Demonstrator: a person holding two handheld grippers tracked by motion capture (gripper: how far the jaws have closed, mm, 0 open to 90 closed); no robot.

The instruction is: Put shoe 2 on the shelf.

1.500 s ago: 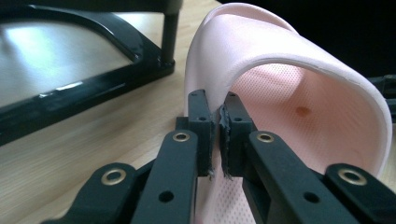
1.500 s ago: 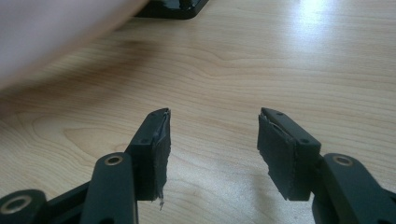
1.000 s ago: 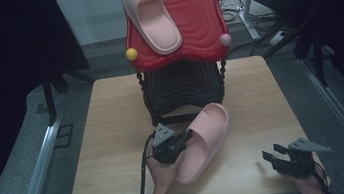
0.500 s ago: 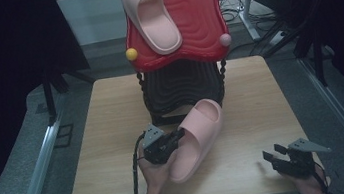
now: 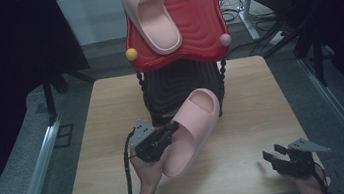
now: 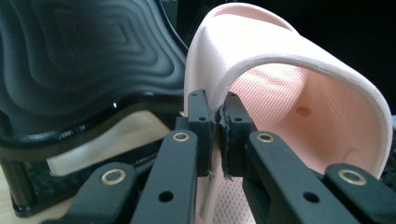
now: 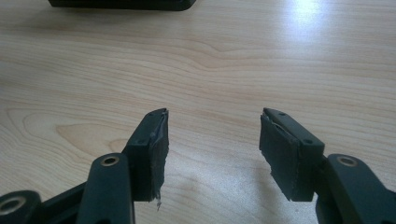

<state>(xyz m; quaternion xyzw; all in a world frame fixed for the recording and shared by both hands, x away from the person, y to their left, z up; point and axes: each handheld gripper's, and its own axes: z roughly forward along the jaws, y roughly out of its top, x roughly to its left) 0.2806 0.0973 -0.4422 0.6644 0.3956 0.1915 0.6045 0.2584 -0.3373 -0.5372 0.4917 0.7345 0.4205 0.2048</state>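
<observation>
We recorded the left gripper clenched on the side edge of the strap of a pink slide sandal; in the left gripper view its pads pinched that thin edge of the sandal with almost no gap between them. The sandal hung tilted just ahead of that gripper, toe end up toward the black ribbed stand, heel end low beside the hand, above the wooden surface.

The matching sandal already lay on the red wavy rack top, well beyond and above the left gripper, strap uppermost. We judged the job about half done: one sandal placed, the other lifted but not yet set on the rack. The bare red area beside the placed sandal looked like the free spot.

The right gripper rested low over the surface, well off to the side of the sandal, released; in the right gripper view its pads stood wide apart with nothing but wood grain between them.
</observation>
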